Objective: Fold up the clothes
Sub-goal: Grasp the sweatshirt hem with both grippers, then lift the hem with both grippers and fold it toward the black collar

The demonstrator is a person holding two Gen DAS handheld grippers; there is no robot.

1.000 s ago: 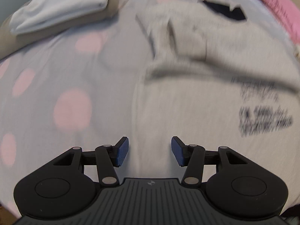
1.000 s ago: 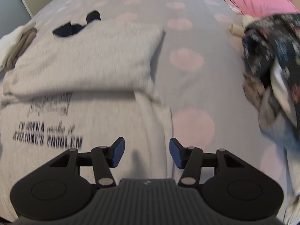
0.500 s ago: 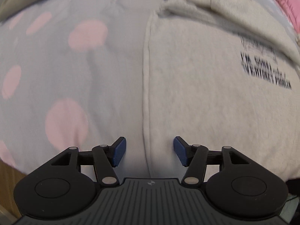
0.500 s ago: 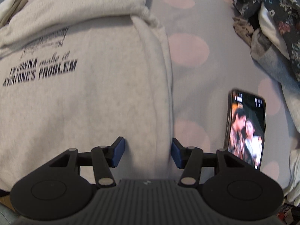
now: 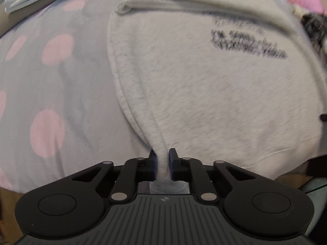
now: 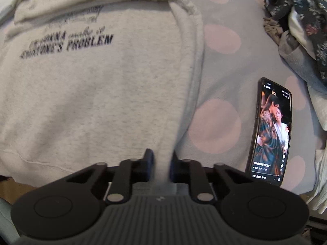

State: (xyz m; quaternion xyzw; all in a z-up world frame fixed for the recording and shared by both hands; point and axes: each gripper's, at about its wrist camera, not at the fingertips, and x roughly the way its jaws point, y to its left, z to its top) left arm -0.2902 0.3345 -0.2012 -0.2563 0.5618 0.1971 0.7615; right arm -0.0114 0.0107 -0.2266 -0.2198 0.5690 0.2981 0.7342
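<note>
I have both the left gripper (image 5: 162,161) and right gripper (image 6: 162,163) pinching the hoodie (image 5: 204,94) hem corners, so next I'd lift and fold it up toward the print.

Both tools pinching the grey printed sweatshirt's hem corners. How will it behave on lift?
The grey fleece sweatshirt is probably floppy: fabric already bunches into ropes between the left tool and right tool. The middle likely sags. Thick knit suggests moderate weight and little slip.

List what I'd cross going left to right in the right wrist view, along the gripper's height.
Grey printed cotton sweatshirt → right gripper clamping its hem → pink-dotted grey bedsheet → lit black smartphone → rumpled clothes pile.
</note>
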